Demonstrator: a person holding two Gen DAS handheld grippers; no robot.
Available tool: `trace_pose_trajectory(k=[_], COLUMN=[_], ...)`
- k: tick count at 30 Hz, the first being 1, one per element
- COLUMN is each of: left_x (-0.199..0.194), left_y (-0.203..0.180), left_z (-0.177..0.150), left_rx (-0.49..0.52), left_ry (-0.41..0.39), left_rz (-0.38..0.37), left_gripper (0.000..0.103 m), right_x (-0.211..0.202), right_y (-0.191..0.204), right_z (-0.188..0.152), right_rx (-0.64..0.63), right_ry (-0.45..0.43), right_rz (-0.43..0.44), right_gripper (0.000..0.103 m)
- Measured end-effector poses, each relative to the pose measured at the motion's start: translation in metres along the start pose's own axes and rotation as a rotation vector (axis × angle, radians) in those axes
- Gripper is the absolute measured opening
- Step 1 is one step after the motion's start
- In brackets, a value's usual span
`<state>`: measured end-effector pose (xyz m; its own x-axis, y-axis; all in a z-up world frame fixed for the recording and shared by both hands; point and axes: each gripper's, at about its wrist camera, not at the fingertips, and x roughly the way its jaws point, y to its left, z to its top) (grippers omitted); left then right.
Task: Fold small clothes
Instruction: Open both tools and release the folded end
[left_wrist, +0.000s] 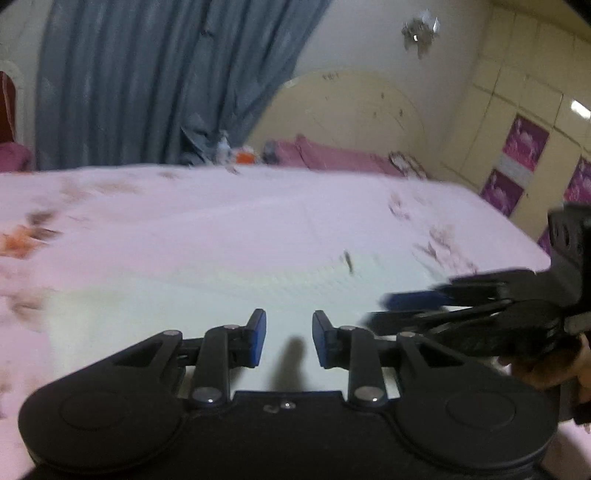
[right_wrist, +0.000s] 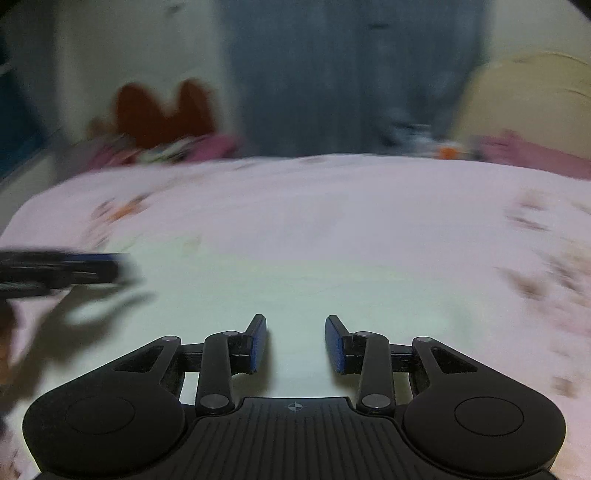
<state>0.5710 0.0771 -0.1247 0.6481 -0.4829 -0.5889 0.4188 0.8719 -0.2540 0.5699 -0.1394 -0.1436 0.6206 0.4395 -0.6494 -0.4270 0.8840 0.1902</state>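
A pale, whitish-green cloth (left_wrist: 221, 291) lies flat on the pink floral bedsheet (left_wrist: 147, 221). My left gripper (left_wrist: 289, 323) hovers over its near part, blue pads apart and nothing between them. The right gripper (left_wrist: 386, 308) reaches in from the right edge of the left wrist view, blurred, with a hand behind it. In the right wrist view the same cloth (right_wrist: 295, 280) spreads under my right gripper (right_wrist: 295, 326), which stands open and empty. The left gripper (right_wrist: 114, 266) shows there as a dark blur at the left edge, casting a shadow on the cloth.
The bed's far edge meets a blue curtain (left_wrist: 147, 81) and a cream headboard (left_wrist: 351, 110). Pink pillows (left_wrist: 332, 155) and small clutter (left_wrist: 243, 155) sit beyond the bed. A wardrobe (left_wrist: 524, 122) stands at the right; a brown stuffed toy (right_wrist: 162, 110) at the back left.
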Motion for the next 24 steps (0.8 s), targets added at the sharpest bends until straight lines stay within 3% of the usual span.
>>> trace_pose_trajectory(k=[3,5,7,9,10,12,14,17,20,24], left_x=[0.017,0.020,0.020,0.019,0.016,0.001,-0.017,-0.021,-0.006,-0.012], left_y=[0.010,0.031,0.053,0.064,0.063,0.048,0.022,-0.013,-0.027,-0.007], left_z=[0.000,0.004,0.007,0.007,0.007,0.007,0.001,-0.009,-0.014,-0.021], left_rx=[-0.007,-0.053,-0.136,-0.179,-0.182,-0.142,-0.087,-0.019,-0.026,-0.052], left_ry=[0.019,-0.006,-0.015,-0.019,-0.020,-0.034,-0.088,-0.089,-0.054,-0.042], left_rz=[0.058,0.121,0.126,0.108,0.109,0.134,0.114,0.065,0.056,0.147], left_gripper=[0.026,0.023,0.016,0.013,0.013,0.029,0.045,0.047,0.046,0.045], right_x=[0.019,0.023,0.025,0.025,0.023,0.010,-0.012,-0.020,-0.009,-0.003], right_y=[-0.005,-0.028,-0.059,-0.080,-0.084,-0.080,-0.065,-0.032,-0.006,-0.010], right_z=[0.007,0.014,0.020,0.023,0.024,0.027,0.022,0.012,0.001,-0.008], right_rx=[0.025,0.075,0.151,0.186,0.176,0.164,0.146,0.095,0.042,0.020], right_ry=[0.006,-0.006,-0.001,0.013,0.020,0.000,-0.065,-0.067,-0.027,-0.016], right_rz=[0.000,-0.076,-0.171,-0.189,-0.197,-0.213,-0.174,-0.060,0.016,-0.041], right_gripper=[0.036,0.036,0.036,0.036,0.036,0.036,0.036,0.036,0.036,0.036])
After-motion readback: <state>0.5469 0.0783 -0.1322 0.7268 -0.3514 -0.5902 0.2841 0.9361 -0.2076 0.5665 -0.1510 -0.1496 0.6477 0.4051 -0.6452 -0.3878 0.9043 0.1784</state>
